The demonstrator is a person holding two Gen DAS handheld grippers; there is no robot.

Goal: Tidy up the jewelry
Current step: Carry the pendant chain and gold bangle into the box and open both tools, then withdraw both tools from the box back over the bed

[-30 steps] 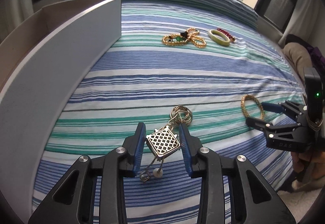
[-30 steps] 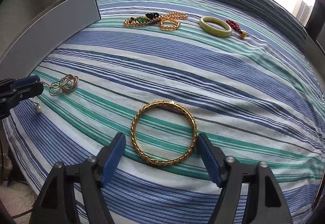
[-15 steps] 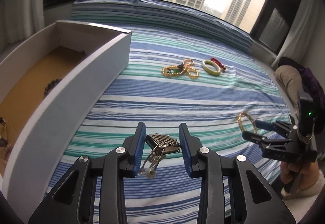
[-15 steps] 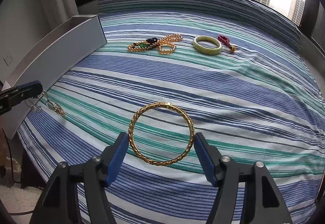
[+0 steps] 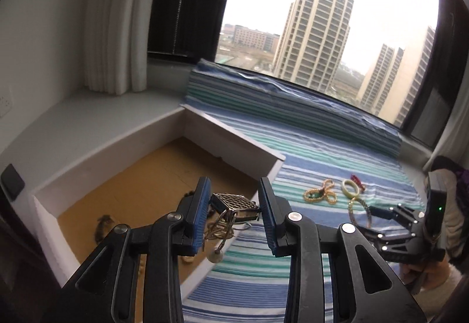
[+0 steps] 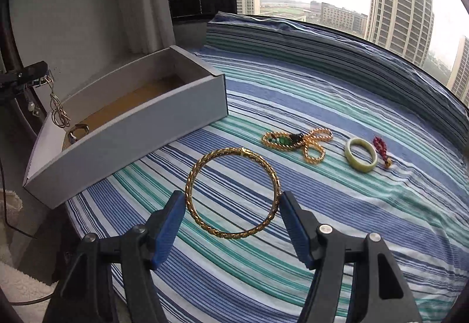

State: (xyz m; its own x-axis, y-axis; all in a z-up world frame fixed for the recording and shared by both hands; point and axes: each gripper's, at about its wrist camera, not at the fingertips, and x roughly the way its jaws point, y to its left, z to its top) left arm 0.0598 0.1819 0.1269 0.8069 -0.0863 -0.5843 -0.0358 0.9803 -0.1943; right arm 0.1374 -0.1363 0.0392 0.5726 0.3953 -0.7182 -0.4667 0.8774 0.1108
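both hands came up off the bed since a second ago, each with a piece. left gripper [image 5: 234, 207] has its jaws clenched on the lattice pendant necklace [image 5: 234, 203], chain and pearl dangling right above the near corner of the white box [image 5: 243, 144]. right gripper [image 6: 231, 213] has the gold bangle [image 6: 232, 192] grasped across its width, in the air over the striped bedsheet [image 6: 366, 223]. the box already holds a few pieces. still out on the bed: gold chain [image 6: 296, 143], jade bangle [image 6: 361, 154], red bead charm [image 6: 381, 147]. about halfway i'd guess.
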